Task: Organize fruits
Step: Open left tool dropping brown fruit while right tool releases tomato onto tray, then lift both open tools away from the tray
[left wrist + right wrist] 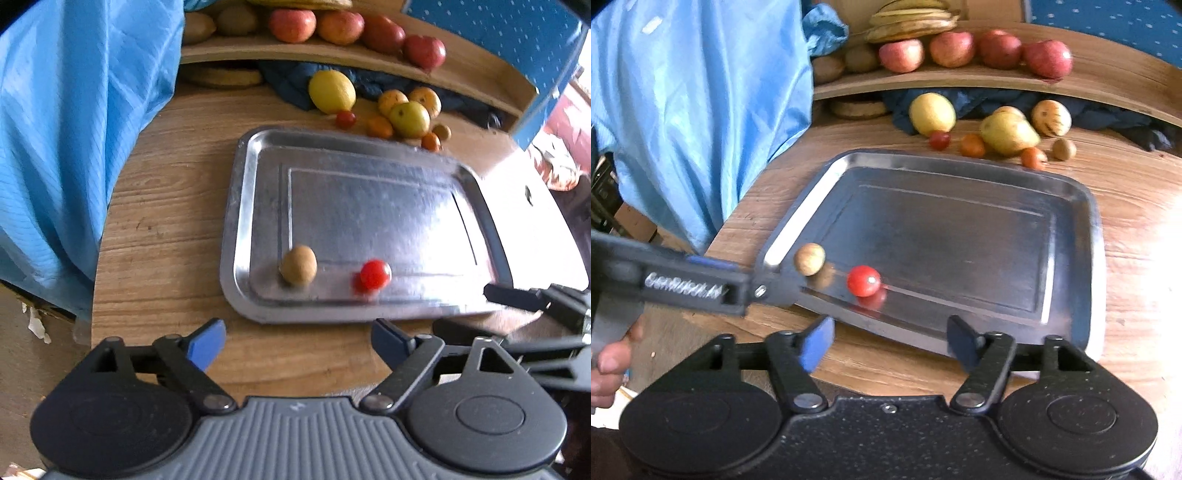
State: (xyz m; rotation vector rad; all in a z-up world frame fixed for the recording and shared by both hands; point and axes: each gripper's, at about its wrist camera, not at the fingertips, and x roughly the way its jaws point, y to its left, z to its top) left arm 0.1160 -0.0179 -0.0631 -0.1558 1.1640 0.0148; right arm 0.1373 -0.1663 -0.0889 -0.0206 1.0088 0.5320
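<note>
On the wooden table (166, 229) lies our landmark, a metal tray (243, 206), with blue cloth (74, 129) hanging past its left side. Beyond the tray's far edge we see a yellow lemon (331, 91) among loose small fruits, and apples (953, 48) on a shelf higher up. Inside the tray, by its near left corner, sit a small brown fruit (298, 265) and a cherry tomato (375, 274), slightly apart. Just off the tray's near edge, our left gripper (298, 345) and right gripper (891, 345) both gape wide, holding nothing.
</note>
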